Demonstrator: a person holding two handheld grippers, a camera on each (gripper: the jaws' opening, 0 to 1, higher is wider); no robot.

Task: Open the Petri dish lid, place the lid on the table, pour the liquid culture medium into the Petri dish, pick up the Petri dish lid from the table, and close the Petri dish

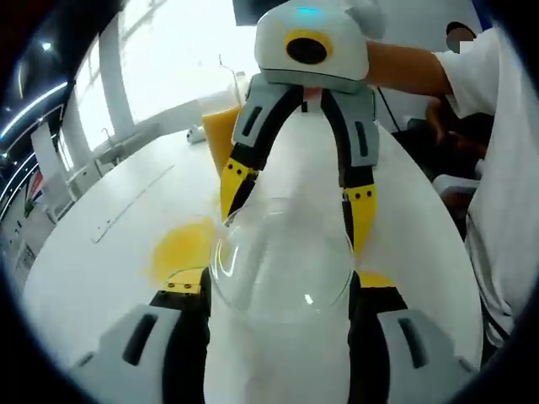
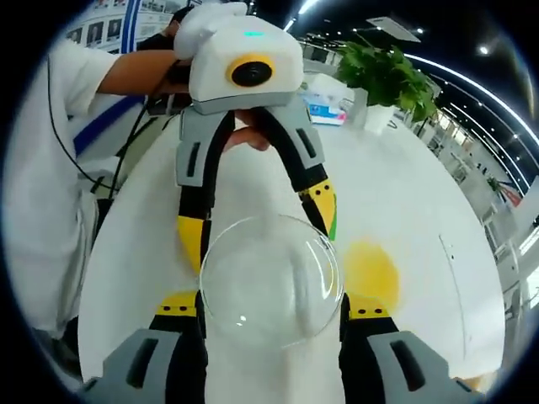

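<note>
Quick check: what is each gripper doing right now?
Left gripper: closed on the clear round Petri dish.
Right gripper: closed on the same dish, opposite side.

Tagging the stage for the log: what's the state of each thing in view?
Petri dish lid: off the table, gripped at its rim by both tools.
Petri dish: on the table, uncovered, yellow medium inside.
Beaker: upright, holds yellow liquid.
Left tool: shut on the Petri dish lid.
Right tool: shut on the Petri dish lid.

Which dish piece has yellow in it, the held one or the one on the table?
The table one: it is yellow throughout, while the held piece is clear.
</note>
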